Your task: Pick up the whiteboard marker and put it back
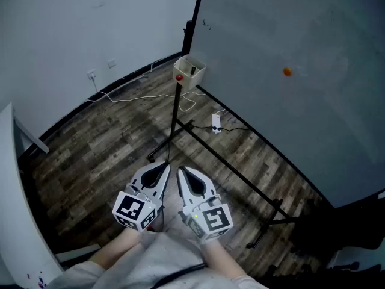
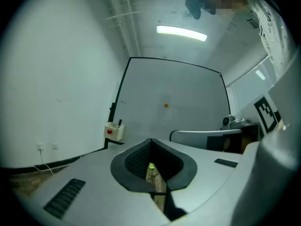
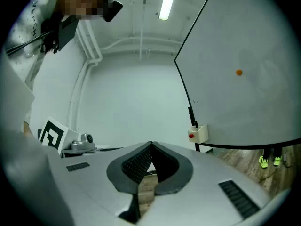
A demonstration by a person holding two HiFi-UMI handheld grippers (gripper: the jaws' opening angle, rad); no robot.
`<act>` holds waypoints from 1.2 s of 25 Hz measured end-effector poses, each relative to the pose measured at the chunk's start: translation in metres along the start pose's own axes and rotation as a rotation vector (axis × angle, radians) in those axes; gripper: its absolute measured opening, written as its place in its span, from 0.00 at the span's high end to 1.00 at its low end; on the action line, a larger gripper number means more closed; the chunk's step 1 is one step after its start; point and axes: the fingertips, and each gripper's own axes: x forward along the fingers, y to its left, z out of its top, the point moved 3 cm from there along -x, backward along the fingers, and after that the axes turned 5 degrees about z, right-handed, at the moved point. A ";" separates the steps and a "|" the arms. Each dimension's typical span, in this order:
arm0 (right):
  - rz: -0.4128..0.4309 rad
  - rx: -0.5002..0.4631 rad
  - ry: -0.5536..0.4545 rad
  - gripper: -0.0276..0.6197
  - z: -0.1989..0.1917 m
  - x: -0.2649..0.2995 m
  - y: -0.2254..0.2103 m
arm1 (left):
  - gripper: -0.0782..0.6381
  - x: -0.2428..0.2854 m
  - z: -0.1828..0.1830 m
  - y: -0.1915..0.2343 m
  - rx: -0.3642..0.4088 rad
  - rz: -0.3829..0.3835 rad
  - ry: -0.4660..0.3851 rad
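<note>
The whiteboard marker (image 2: 119, 122) stands in a small white box (image 1: 190, 71) at the lower corner of the whiteboard (image 1: 289, 113), well apart from both grippers. The left gripper view shows its dark tip above the rim; the right gripper view shows mainly the box's red dot (image 3: 191, 135). The left gripper (image 2: 150, 140) and right gripper (image 3: 151, 144) have jaws clenched on nothing. Only the head view shows them side by side above the plank floor (image 1: 108, 155).
</note>
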 end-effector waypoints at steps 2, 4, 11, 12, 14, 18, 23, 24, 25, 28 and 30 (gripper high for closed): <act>-0.003 0.004 0.008 0.93 -0.003 -0.005 -0.001 | 0.87 -0.001 0.000 -0.004 0.005 0.002 -0.002; -0.002 0.008 0.008 0.93 -0.006 -0.007 -0.003 | 0.87 -0.002 -0.002 -0.006 0.010 0.006 -0.004; 0.021 0.008 0.012 0.93 -0.012 -0.002 -0.003 | 0.87 -0.003 -0.012 0.001 0.008 0.044 0.010; 0.023 0.005 0.016 0.93 -0.014 -0.001 -0.005 | 0.87 -0.001 -0.014 0.005 0.005 0.051 0.010; 0.024 0.002 0.025 0.93 -0.019 0.004 -0.010 | 0.87 0.006 -0.017 0.010 -0.001 0.055 0.009; 0.011 0.004 0.032 0.93 -0.021 0.024 -0.030 | 0.87 0.031 -0.020 0.026 -0.010 0.044 0.012; 0.009 0.009 0.042 0.93 -0.019 0.065 -0.057 | 0.87 0.072 -0.016 0.056 -0.016 0.021 0.013; 0.015 0.011 0.038 0.93 -0.018 0.076 -0.062 | 0.87 0.081 -0.015 0.064 -0.016 0.016 0.015; 0.023 0.012 0.038 0.93 -0.016 0.087 -0.066 | 0.87 0.091 -0.014 0.073 -0.018 0.013 0.016; 0.052 -0.003 0.039 0.93 -0.011 0.119 -0.077 | 0.87 0.117 -0.007 0.102 -0.030 0.010 0.010; 0.053 -0.026 0.032 0.93 -0.007 0.136 -0.086 | 0.87 0.134 -0.002 0.117 -0.032 -0.001 0.005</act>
